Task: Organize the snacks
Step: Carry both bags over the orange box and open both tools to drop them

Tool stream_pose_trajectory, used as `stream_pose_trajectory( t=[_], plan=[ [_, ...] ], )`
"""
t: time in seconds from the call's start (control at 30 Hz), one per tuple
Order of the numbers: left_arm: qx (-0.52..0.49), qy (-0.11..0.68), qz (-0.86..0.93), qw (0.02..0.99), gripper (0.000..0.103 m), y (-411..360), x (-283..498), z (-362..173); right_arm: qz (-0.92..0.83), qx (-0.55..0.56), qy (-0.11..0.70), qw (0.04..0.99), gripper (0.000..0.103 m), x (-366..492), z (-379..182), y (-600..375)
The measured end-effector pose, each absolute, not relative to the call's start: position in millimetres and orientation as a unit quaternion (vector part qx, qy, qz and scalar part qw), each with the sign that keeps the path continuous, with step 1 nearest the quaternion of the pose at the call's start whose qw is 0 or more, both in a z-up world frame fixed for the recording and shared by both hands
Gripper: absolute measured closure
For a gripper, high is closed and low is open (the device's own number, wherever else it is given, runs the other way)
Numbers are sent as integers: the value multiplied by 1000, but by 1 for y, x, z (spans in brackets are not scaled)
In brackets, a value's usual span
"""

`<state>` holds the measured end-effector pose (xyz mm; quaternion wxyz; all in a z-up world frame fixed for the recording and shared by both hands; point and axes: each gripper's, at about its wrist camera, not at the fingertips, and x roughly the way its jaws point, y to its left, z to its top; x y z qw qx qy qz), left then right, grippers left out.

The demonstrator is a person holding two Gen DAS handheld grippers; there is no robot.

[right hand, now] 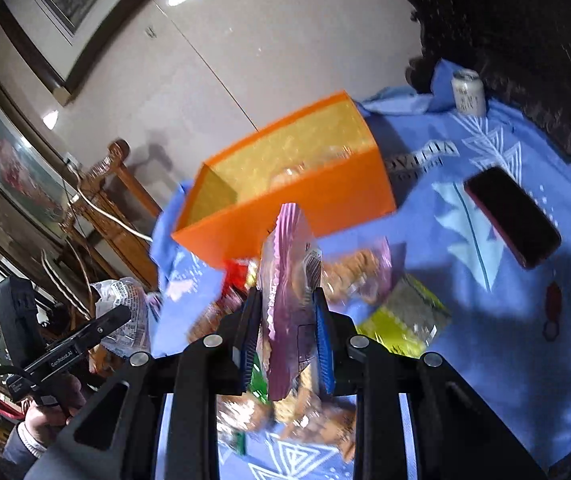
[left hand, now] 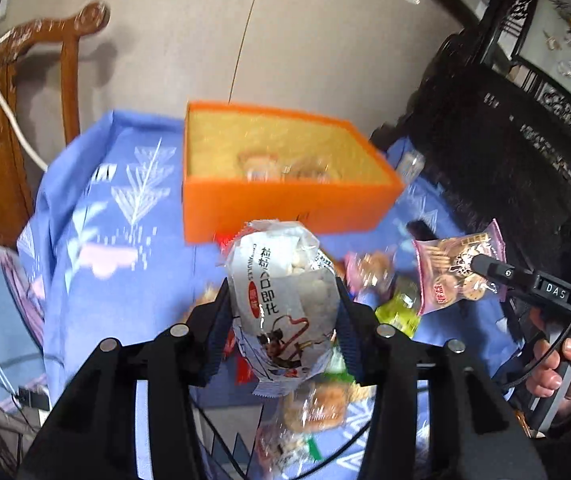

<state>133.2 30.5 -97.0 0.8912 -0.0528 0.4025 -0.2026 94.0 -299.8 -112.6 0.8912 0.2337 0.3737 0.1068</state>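
My left gripper point(left hand: 283, 292) is shut on a white snack packet point(left hand: 281, 292) with black print, held above the blue cloth just in front of an orange box point(left hand: 285, 204). The box is open on top and holds a few wrapped snacks. My right gripper point(right hand: 287, 312) is shut on a pink biscuit packet point(right hand: 285, 304); the same packet shows in the left wrist view point(left hand: 457, 272). The orange box point(right hand: 325, 200) lies just beyond it. The white packet also shows at the left of the right wrist view point(right hand: 123, 312).
Loose snacks lie on the blue patterned tablecloth point(right hand: 485, 320) below both grippers, among them a yellow-green packet point(right hand: 405, 320). A dark phone point(right hand: 511, 216) and a can point(right hand: 467, 92) sit to the right. A wooden chair point(left hand: 17, 120) stands at the left, dark carved furniture point(left hand: 505, 152) at the right.
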Motion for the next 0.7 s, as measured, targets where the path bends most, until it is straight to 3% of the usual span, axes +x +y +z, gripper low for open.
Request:
stream_pose_trajectory(
  t=[0.67,0.7],
  plan=[
    [-12,334,-214,918,57,-21,285,-20,120,183,300,928,77,245,-38,-294],
    [-8,335,-211,918,53,-23,294,-19,119,179,300,930,77,255,-38,-293]
  ],
)
